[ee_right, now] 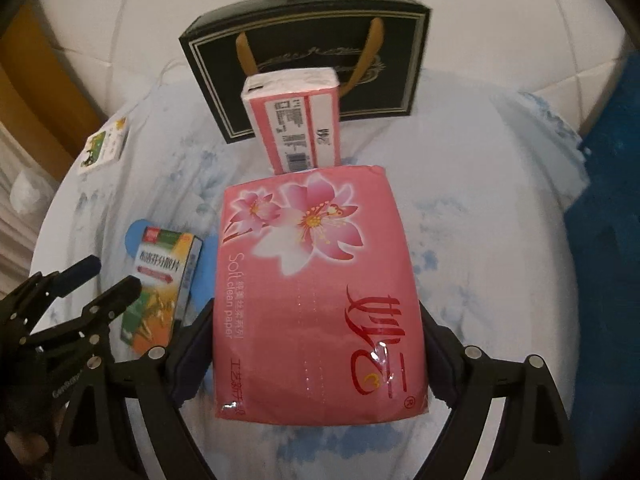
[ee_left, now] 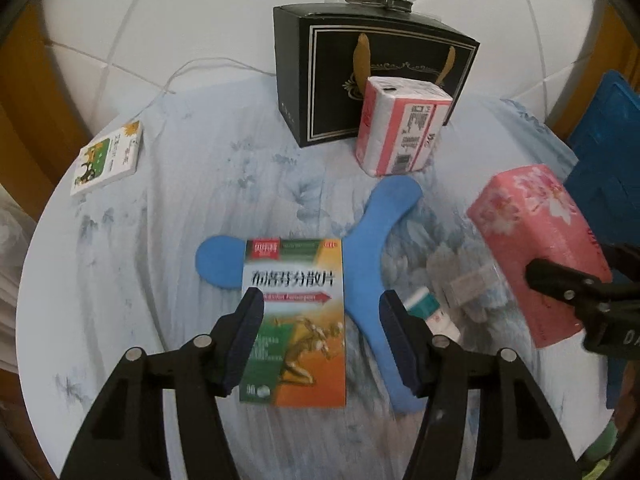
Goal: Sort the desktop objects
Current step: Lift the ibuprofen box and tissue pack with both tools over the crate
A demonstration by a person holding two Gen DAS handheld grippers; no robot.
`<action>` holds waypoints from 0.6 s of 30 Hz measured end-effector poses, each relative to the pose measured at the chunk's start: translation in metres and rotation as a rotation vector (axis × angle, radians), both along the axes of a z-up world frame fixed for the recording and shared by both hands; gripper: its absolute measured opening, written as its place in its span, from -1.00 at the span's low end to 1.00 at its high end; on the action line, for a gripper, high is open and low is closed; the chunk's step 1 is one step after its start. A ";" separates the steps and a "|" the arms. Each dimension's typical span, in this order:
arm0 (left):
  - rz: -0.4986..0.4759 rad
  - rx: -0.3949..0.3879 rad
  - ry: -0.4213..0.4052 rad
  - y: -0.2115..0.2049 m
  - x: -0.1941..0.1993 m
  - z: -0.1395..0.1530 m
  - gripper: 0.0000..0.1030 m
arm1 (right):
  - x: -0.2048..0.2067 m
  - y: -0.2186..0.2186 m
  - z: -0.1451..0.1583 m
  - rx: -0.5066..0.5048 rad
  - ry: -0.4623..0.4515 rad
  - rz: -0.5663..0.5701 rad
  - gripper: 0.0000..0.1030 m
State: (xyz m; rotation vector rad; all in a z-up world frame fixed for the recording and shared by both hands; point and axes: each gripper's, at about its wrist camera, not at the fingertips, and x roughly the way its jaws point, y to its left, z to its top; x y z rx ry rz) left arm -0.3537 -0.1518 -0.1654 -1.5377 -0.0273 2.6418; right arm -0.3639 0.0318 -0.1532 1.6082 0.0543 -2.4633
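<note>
- Your left gripper (ee_left: 320,308) is clamped across the medicine box (ee_left: 294,320), a pad on each long edge. In the right wrist view the box looks lifted and tilted above the blue three-armed foam piece (ee_left: 372,264).
- Your right gripper (ee_right: 316,328) is clenched on the pink tissue pack (ee_right: 320,300), its pads pressed against both long sides, and the pack appears to be carried clear of the pale floral cloth (ee_left: 180,208).
- So, judging by the scene, you are mid pick-up with both hands, and the placing step is not yet done.
- Next you need a destination for each. A second tissue pack (ee_right: 296,120) already stands against the black gift bag (ee_right: 304,48) with gold handles, so setting the pink pack beside it looks sensible. Keep the two grippers apart, as they sit close together.
- Where the medicine box belongs I cannot tell. A small green and white box (ee_left: 106,156) lies well apart at the far left edge.
- Readable writing: "Soft clean paper" on the pink pack, with large red Chinese characters. The medicine box shows Chinese lettering and a running figure, but the small print is too blurred to read.
</note>
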 end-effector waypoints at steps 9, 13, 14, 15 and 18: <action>0.028 0.014 -0.075 -0.012 0.006 -0.038 0.50 | 0.030 0.046 -0.025 0.017 -0.054 -0.079 0.72; 0.059 -0.008 -0.142 -0.014 -0.013 -0.067 0.50 | 0.029 0.063 -0.047 0.032 -0.088 -0.102 0.72; 0.064 -0.007 -0.152 -0.015 -0.017 -0.073 0.65 | 0.029 0.067 -0.052 0.043 -0.096 -0.106 0.72; 0.065 -0.028 -0.136 -0.013 -0.018 -0.074 0.69 | 0.029 0.070 -0.058 0.052 -0.109 -0.111 0.72; 0.063 -0.042 -0.175 -0.012 -0.029 -0.089 0.71 | 0.028 0.079 -0.075 0.064 -0.151 -0.121 0.74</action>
